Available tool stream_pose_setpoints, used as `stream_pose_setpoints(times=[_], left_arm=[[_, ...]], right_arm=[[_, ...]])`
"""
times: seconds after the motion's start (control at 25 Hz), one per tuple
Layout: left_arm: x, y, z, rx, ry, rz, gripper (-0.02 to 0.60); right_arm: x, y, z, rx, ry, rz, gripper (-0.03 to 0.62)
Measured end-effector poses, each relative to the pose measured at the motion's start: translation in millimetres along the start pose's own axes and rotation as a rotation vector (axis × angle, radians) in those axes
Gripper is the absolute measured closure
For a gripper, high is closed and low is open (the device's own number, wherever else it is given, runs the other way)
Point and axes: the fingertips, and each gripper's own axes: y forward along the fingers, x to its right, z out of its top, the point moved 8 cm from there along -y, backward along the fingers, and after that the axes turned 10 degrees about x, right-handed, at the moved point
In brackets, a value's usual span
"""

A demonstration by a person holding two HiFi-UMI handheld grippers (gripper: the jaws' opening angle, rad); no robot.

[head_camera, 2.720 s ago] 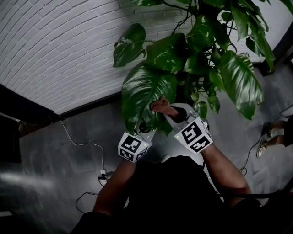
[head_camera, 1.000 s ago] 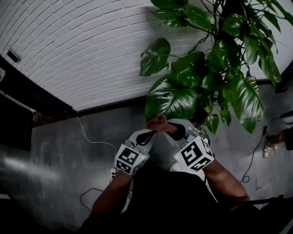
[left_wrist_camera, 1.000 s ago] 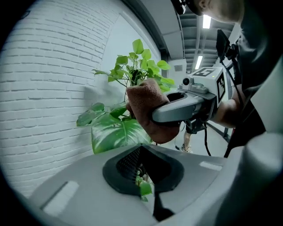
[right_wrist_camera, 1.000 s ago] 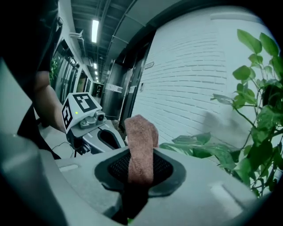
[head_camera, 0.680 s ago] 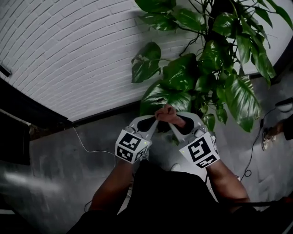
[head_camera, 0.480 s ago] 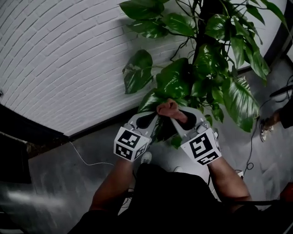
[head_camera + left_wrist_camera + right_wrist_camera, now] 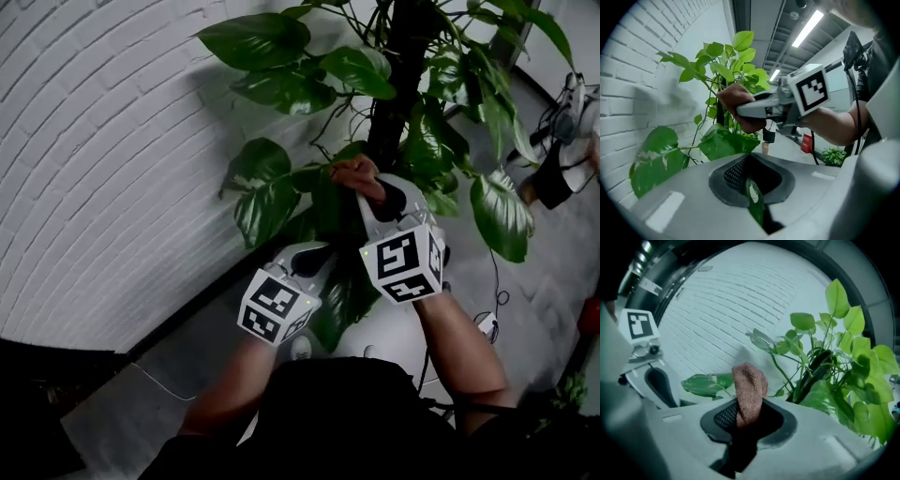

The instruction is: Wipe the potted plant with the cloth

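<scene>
Right gripper (image 7: pixel 748 422): jaws pressed together on the brown cloth (image 7: pixel 749 391), which stands up out of them in a rounded fold. Left gripper (image 7: pixel 753 183): jaws closed on a thin green leaf (image 7: pixel 755 207), seen edge-on with a pale blotch on it. Head view: right gripper (image 7: pixel 373 192) is raised higher than the left gripper (image 7: pixel 317 258), with the cloth (image 7: pixel 354 171) at its tip, in among the foliage just beside the dark central stem of the potted plant (image 7: pixel 412 103). Left gripper view: the cloth (image 7: pixel 736 107) sits just above a broad leaf (image 7: pixel 723 143); whether they touch cannot be told. The marker cube (image 7: pixel 403 264) on the right gripper faces up at the head camera; the left one sits lower and to its left. Both forearms reach forward from the person's dark torso. Behind the plant is a white brick wall (image 7: pixel 94 141); grey floor (image 7: pixel 122 412) below.
</scene>
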Motion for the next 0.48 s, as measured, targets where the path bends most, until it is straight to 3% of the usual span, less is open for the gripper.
stream_pose_setpoints(times=[0.24,0.36,0.48], left_arm=[[-13,1,-12,-0.018,-0.002,-0.134,0.565],[-15,0,-16,-0.029,-0.006,-0.175,0.566],[-17,-5,-20,-0.034,-0.005,-0.197,0.566]], right_arm=[[24,43,-36,-0.158,0.022,-0.203,0.525],[25,60,-53,-0.234,0.004,-0.205,0.525],[20,73,-60,-0.284,-0.031,-0.149,0.525]])
